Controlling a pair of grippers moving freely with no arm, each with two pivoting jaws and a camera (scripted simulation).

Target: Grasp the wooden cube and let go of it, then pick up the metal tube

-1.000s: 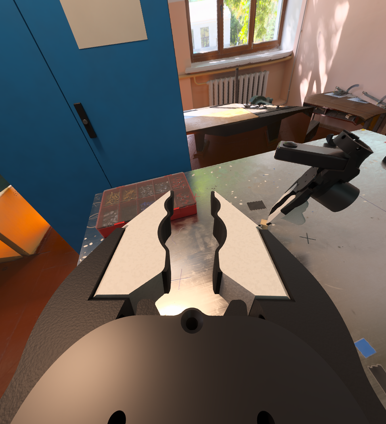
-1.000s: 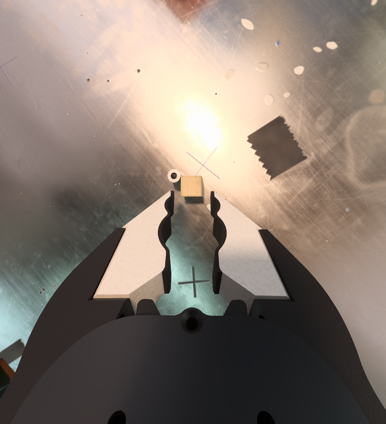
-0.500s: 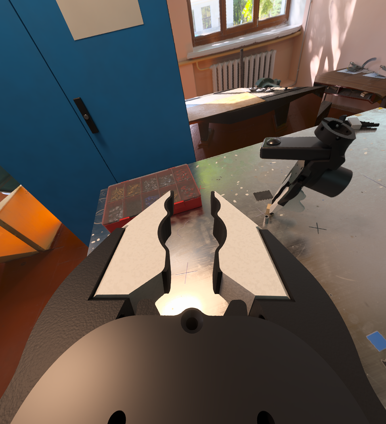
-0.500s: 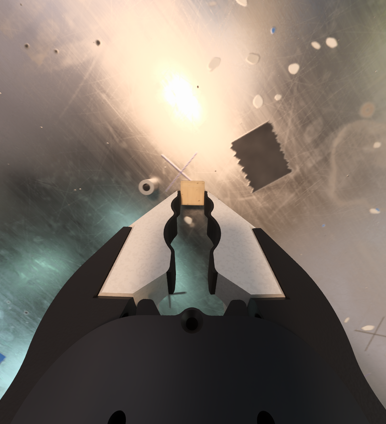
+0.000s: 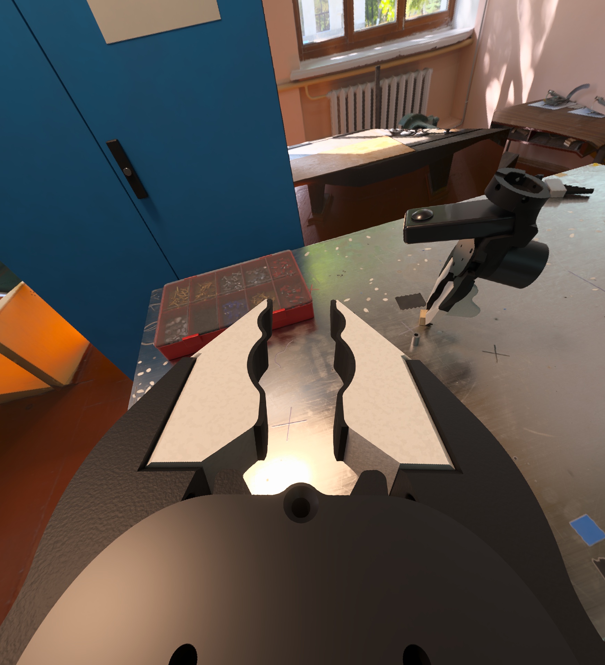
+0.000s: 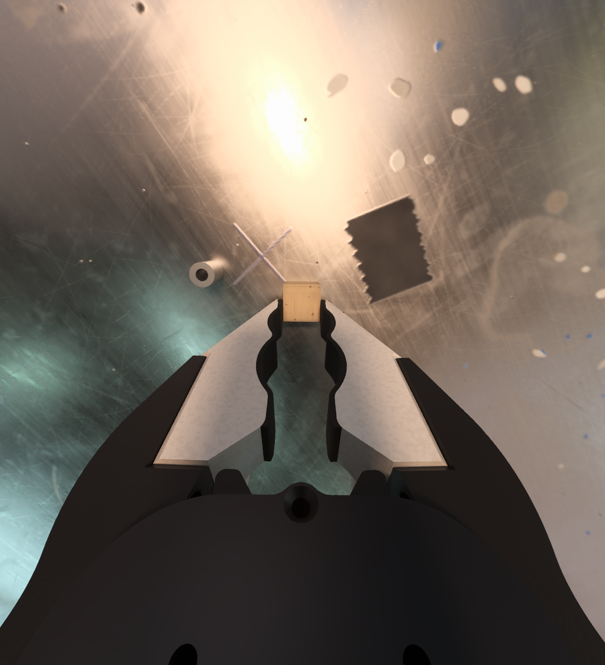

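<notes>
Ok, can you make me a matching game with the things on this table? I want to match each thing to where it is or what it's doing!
Things:
1. wooden cube
2. metal tube
3. red parts box
4. left gripper

Places or states:
A. open, holding nothing
B. at the table's far corner, by the blue cabinet
C. pinched between the right gripper's fingertips
D. lying free on the table beside a scratched cross

Pairs: 1-C, 2-D, 3-B, 4-A

Workshop, likely a school or training one. Scratched, paint-spotted metal bench (image 5: pixel 510 414) with marker crosses and tape scraps. Red parts box (image 5: pixel 236 298) of sorted screws sits at its far corner. Blue steel cabinet (image 5: pixel 132 126) just behind. Wooden workbenches (image 5: pixel 384 151) with tools under a window (image 5: pixel 376 21), radiator (image 5: pixel 380 97) below, pink walls.
</notes>
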